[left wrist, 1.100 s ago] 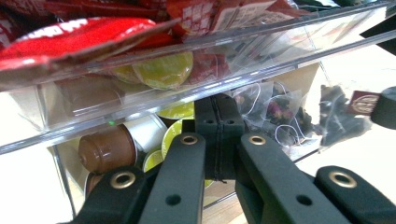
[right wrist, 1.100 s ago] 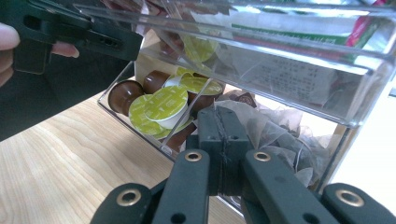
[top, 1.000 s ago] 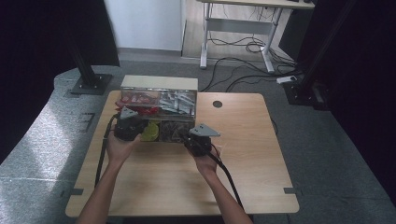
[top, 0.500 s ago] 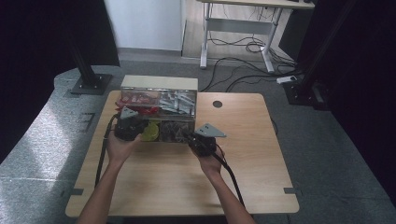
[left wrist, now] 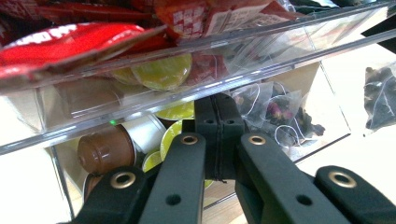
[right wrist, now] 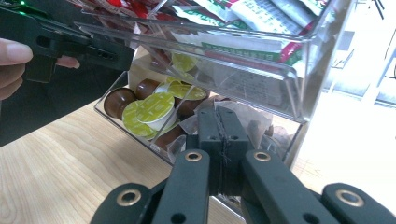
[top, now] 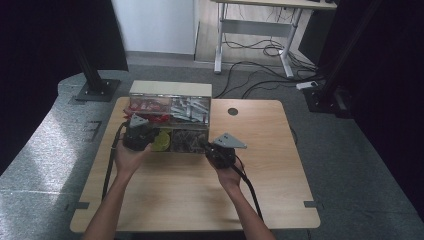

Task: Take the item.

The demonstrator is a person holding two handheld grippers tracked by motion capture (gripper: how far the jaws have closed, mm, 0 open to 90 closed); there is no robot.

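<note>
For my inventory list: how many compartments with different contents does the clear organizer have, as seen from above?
4. Organizer: red packets back left, silvery sachets back right, green-lidded capsules front left, dark tea bags front right. The grippers may hide more.

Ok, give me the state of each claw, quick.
Left claw: shut, holding nothing, at the clear organizer.
Right claw: shut, holding nothing.

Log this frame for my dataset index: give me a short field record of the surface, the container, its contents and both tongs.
surface: wooden table
container: clear two-tier organizer at the table's far edge
upper tier: red packets, white sachets
lower tier: coffee capsules with yellow-green lids, tea bags
left tongs: shut, at the capsule compartment
right tongs: shut, at the lower tier's front
</note>
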